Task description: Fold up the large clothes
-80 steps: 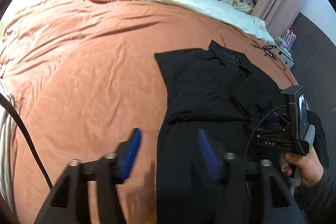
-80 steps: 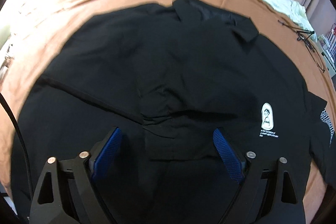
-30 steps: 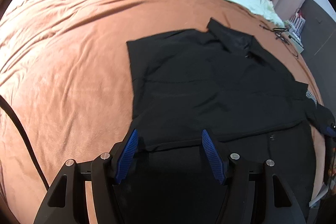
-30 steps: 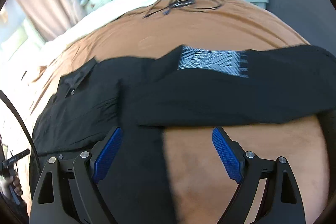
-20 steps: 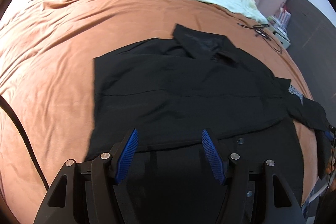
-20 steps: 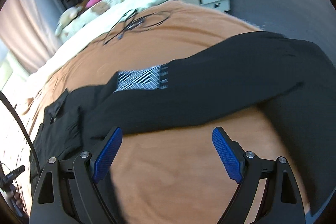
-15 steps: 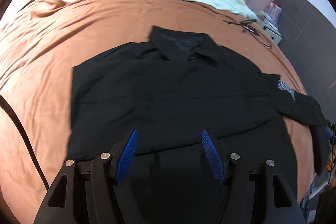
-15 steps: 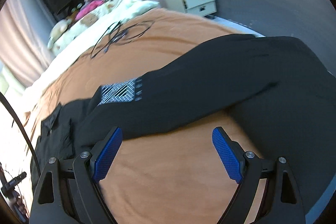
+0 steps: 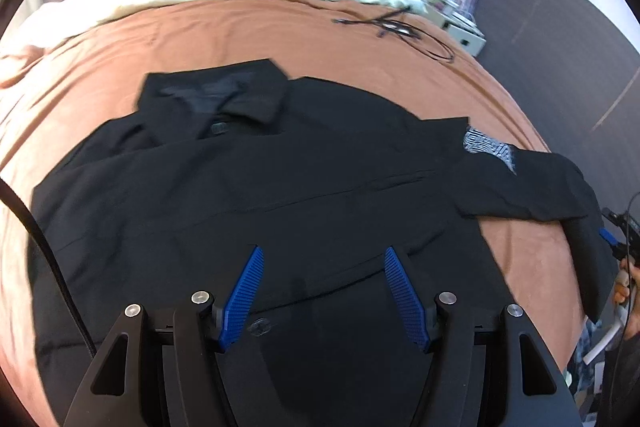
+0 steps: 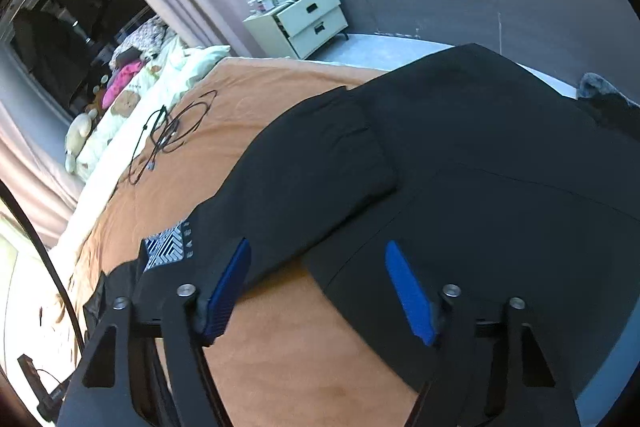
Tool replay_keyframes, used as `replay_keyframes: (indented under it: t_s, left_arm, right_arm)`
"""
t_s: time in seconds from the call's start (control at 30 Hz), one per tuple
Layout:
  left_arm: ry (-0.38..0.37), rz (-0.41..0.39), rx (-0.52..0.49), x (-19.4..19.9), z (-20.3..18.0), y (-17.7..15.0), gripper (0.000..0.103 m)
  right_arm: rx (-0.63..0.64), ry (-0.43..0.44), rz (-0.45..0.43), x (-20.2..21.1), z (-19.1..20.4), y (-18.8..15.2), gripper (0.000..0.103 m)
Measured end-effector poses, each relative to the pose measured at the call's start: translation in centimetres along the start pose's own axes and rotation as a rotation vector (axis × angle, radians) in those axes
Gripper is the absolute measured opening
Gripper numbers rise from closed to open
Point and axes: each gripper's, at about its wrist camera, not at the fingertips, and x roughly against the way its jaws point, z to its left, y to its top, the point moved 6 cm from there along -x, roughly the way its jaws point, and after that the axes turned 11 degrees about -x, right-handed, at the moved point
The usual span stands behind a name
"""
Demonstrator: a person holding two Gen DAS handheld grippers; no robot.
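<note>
Honestly still early: black shirt (image 9: 280, 195) spread flat on the bed (image 9: 240, 35), body ahead of the left gripper (image 9: 324, 291) fingers, wide open, holding nothing. Right sleeve (image 10: 320, 179) stretched out past the right gripper (image 10: 320, 287) fingers, also open and empty. Every fold left to do.

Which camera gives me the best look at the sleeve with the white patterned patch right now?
The right wrist view. The sleeve fills the frame, running from the patterned patch out toward the bed's edge, between the open right gripper. The left wrist view shows that sleeve only small at the right edge, beyond the open left gripper.
</note>
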Motion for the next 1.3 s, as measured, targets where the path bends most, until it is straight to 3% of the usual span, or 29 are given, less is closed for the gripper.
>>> replay_keyframes:
  t_s: [0.23,0.43,0.47,0.53,0.6,0.63,0.73,0.93,1.0,1.3]
  left_arm:
    - [-0.045,0.002,-0.040,-3.2,-4.1,2.4,0.065]
    - [-0.063,0.011,-0.084,-5.8,-6.6,4.0,0.065]
    - [-0.066,0.012,-0.086,-6.3,-7.0,4.4,0.065]
    - [-0.065,0.008,-0.084,-7.2,-7.5,5.0,0.058]
    - [-0.077,0.015,-0.087,-8.2,-8.3,5.7,0.045]
    - [-0.086,0.019,-0.091,-8.7,-8.7,5.9,0.043]
    - [-0.099,0.029,-0.123,-10.1,-10.2,6.3,0.035]
    - [-0.142,0.129,-0.148,-14.0,-12.3,5.5,0.020]
    - [-0.140,0.143,-0.143,-14.8,-12.3,5.2,0.020]
    - [-0.207,0.093,-0.113,-11.0,-12.0,6.2,0.020]
  right_arm:
    - [-0.129,0.022,0.036,-1.0,-2.1,1.2,0.051]
    - [-0.157,0.027,0.030,-2.1,-2.6,2.0,0.049]
    - [-0.159,0.034,0.025,-2.3,-2.7,2.3,0.046]
    - [-0.158,0.043,0.016,-2.5,-2.6,2.4,0.022]
    - [-0.170,0.083,0.004,-2.0,-2.7,2.5,0.016]
    - [-0.160,0.095,-0.003,-1.7,-2.7,2.2,0.013]
    - [-0.101,0.115,-0.037,-0.1,-1.5,2.0,0.010]
    - [-0.021,0.198,-0.064,3.9,1.4,1.7,0.008]
    - [0.014,0.228,-0.071,5.6,2.8,1.4,0.008]
    - [0.180,0.348,-0.092,11.2,9.1,-1.3,0.007]
